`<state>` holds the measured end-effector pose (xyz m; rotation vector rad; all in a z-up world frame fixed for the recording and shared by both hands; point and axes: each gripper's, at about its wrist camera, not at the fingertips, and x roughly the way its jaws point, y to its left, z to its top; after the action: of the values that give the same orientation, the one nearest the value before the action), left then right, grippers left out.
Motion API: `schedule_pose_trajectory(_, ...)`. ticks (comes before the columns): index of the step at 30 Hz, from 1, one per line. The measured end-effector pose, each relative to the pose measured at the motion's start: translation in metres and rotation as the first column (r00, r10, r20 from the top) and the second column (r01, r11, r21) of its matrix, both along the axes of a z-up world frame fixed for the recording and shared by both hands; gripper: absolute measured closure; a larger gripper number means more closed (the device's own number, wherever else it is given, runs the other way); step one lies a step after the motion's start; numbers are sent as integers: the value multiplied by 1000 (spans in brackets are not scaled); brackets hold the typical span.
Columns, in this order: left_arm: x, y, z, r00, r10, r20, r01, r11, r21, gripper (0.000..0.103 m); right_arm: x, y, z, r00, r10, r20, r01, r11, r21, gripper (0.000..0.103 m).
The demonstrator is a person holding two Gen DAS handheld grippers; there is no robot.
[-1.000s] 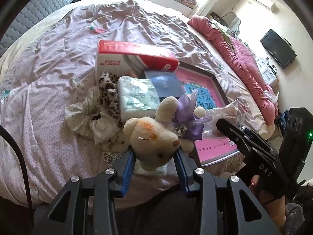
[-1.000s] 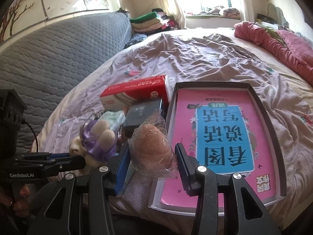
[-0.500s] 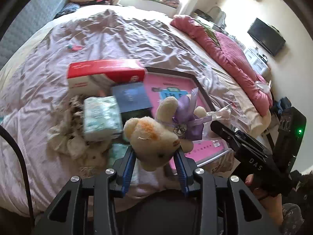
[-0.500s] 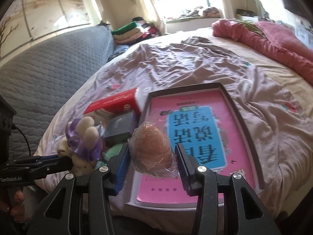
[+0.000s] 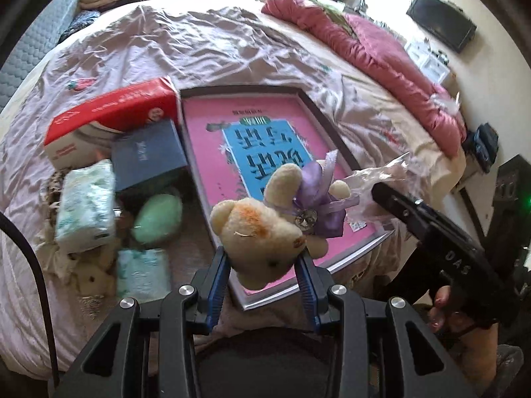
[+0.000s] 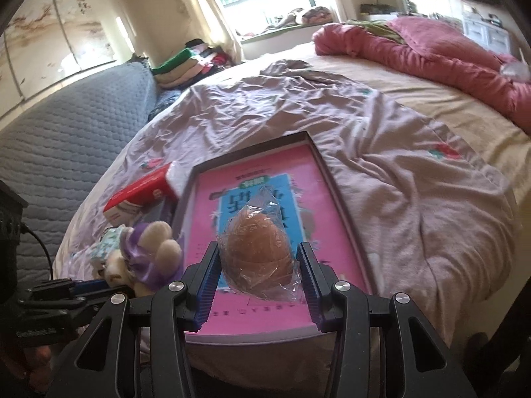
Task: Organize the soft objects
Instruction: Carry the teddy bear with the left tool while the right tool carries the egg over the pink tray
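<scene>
Two soft items held above the tray (image 5: 318,112) at the bed's near edge: left tongs (image 5: 263,262) pinched the bear (image 5: 265,229); right tongs (image 6: 259,272) pinched the wrapped sponge (image 6: 257,252). Risk: slick wrap slipping; bear's narrow hold.

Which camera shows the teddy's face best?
The left wrist view: the teddy bear, held in the left gripper, shows its whole head and purple bow there. The right wrist view catches it only at the lower left, sideways, with its face mostly hidden.
</scene>
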<state>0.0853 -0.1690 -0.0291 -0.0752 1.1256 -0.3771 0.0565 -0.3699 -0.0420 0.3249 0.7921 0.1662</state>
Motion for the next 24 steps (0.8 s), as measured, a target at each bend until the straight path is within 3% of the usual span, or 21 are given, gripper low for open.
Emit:
schedule_pose_trajectory(15,13,-35,-33,997,-37,-72,45,992,119,63,8,-10,-30,996,10,-88,-8,999,31,55)
schedule_pose_trajectory(24,16,-38,-43,993,-39,-110,55,988,144,63,16,0,-43,989,40,-140,-38,999,15,55)
